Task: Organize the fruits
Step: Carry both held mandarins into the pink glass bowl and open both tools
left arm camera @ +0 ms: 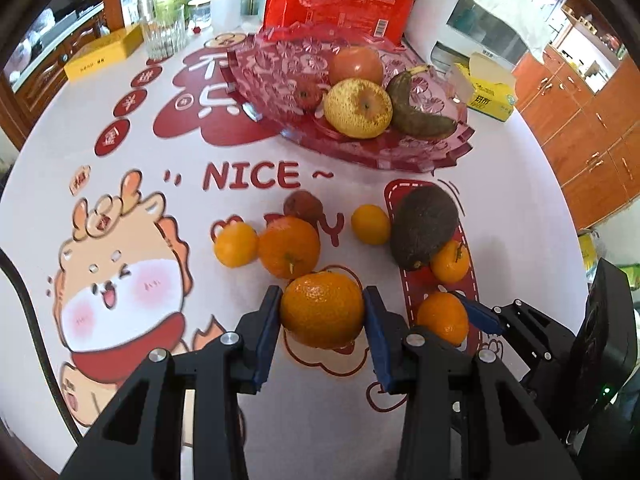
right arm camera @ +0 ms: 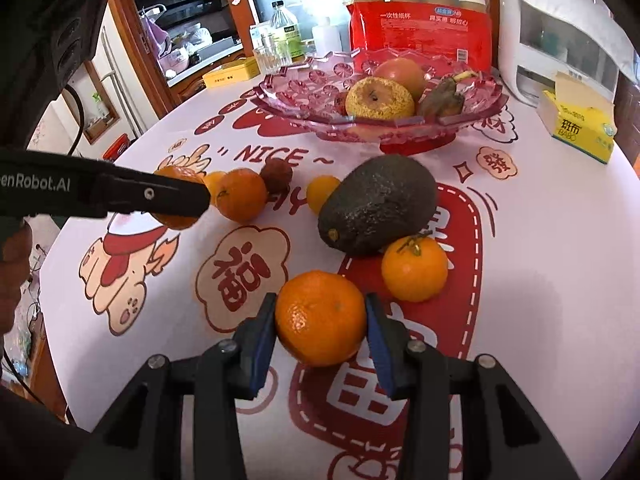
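Two oranges are held at once. The left gripper (left arm camera: 322, 312) has its jaws pinched on a large orange (left arm camera: 322, 310), and the right gripper (right arm camera: 320, 316) has its jaws pinched on a second orange (right arm camera: 320, 318). Both fruits sit near the front edge of the table (left arm camera: 160, 160); whether they are raised off the cloth cannot be told.

The pink fruit bowl (left arm camera: 280, 60) stands toward the far edge, already holding a pear (left arm camera: 357, 107), a blackened banana (left arm camera: 416, 108) and a round red fruit (left arm camera: 356, 65), all crowded to its right side.

Risks, as judged from here:
- Each orange is gripped only at its widest sides, so a tilt or jerk could let it roll out.
- The grippers lie close together, so a collision is possible if both are moved at once.
- The bowl's raised rim could be struck on a low approach.

An avocado (right arm camera: 376, 204), with a small orange (right arm camera: 414, 268) touching it, lies between the right gripper and the bowl. Further small oranges and a dark reddish fruit (left arm camera: 303, 205) lie ahead of the left gripper. A tissue box (right arm camera: 576, 124) stands at the right edge.
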The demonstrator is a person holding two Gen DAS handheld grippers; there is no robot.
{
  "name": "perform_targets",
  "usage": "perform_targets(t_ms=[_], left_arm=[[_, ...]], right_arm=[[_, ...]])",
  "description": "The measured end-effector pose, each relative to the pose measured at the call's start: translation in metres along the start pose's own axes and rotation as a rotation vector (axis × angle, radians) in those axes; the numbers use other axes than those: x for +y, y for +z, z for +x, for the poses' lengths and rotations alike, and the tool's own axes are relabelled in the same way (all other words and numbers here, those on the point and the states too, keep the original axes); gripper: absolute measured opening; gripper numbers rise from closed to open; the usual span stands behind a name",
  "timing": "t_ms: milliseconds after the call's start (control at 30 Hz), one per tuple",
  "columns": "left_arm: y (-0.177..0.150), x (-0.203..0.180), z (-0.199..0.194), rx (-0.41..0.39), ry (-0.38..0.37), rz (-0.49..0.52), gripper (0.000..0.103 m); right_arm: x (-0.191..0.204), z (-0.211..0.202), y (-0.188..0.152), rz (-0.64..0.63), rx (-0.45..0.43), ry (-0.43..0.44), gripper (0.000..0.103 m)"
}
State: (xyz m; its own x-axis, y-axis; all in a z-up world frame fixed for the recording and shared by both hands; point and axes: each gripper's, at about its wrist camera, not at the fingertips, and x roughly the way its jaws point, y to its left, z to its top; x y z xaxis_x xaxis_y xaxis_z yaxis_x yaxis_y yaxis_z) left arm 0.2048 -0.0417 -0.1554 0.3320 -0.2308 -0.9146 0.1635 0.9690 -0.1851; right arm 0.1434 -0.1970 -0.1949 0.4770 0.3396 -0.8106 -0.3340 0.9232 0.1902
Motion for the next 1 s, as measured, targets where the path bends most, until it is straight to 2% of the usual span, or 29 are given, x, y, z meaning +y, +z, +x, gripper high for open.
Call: perform_targets(t_ms=[300,500,600,733,867,1000], left_arm=[[0.039,0.003,-0.031,-0.047,0.009,0.111,0.039],[0.073,0.003,-0.038,-0.054,-0.019,0.174,0.039],[0.088,0.001,-0.037,-0.061,-0.004,0.228,0.039],[0.106,0.005,-0.032,-0.062,-0.017,0.248,0.039],[0.121,0.013,-0.020,-0.061,-0.033,0.250,0.039],[0.133,0.019,-0.006,-0.060,-0.046,0.247,0.039]], right_arm=[[0.018,-0.017,0.026,0.073,-0.069,-0.028,0.042],[0.024,-0.024,0.058,0.128,-0.136,-0.060,0.042],[0.021,-0.024,0.076,0.161,-0.172,-0.078,0.042],[0.012,-0.022,0.100,0.218,-0.212,-0.113,0.043],[0.001,-0.015,0.110,0.258,-0.242,-0.138,0.043],[-0.010,-0.002,0.113,0.299,-0.233,-0.149,0.043]])
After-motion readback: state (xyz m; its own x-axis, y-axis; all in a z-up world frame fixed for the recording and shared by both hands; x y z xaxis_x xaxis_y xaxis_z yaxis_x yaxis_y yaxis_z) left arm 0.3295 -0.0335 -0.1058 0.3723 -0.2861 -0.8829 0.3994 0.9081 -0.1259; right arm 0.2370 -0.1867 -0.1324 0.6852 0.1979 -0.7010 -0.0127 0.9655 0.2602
